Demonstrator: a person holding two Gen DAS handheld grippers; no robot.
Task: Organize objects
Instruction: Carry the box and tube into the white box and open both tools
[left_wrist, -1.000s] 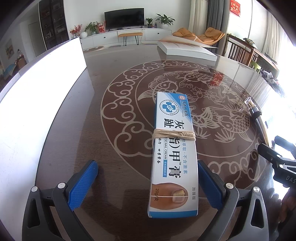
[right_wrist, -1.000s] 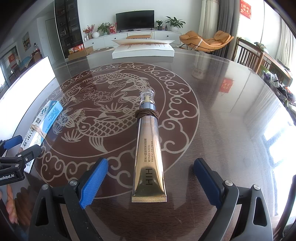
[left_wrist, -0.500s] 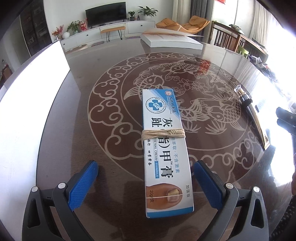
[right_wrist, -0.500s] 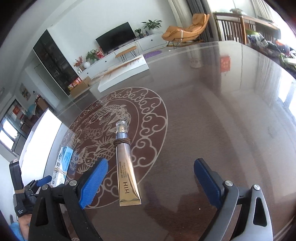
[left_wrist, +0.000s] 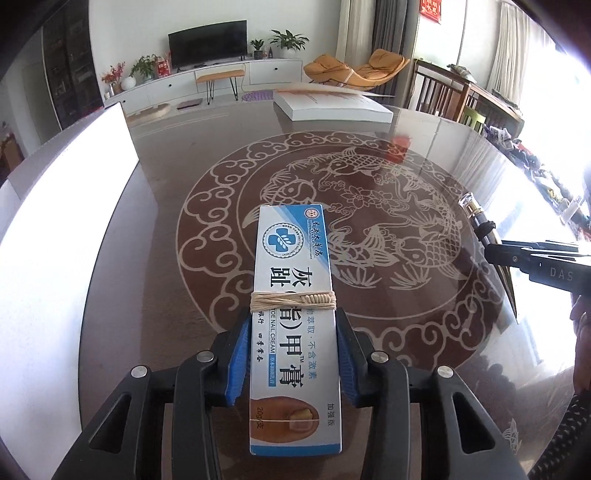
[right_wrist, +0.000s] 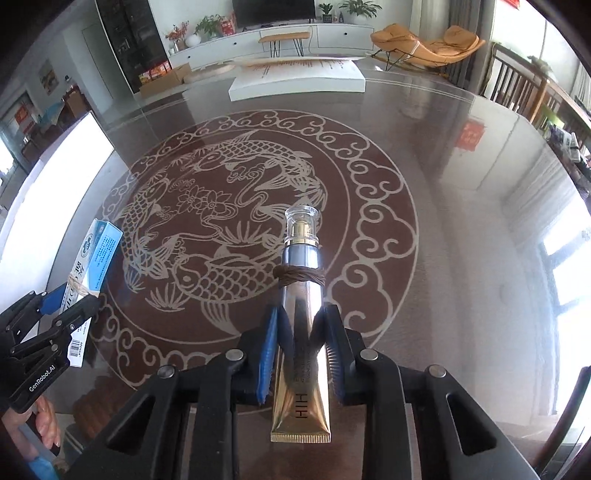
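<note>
Big dark shiny table with a pale round fish drawing, in a bright living room. Behind it: one black TV, a long white cabinet, some potted plants, one orange lounge chair. One flat white box at the far edge of the table, and one white board along the left side. One blue and white cream box with a tan rubber band round its middle, long side running straight away from the camera toward the TV, squeezed between the blue pads of the left gripper, jaws just closed in on it. One gold tube with a brown band near its neck, clear cap pointing away toward the white box, flat crimped end close to the camera, pinched tight in the right gripper, jaws just closed on it too. Two grippers, two things, one in each, side by side but well apart.
</note>
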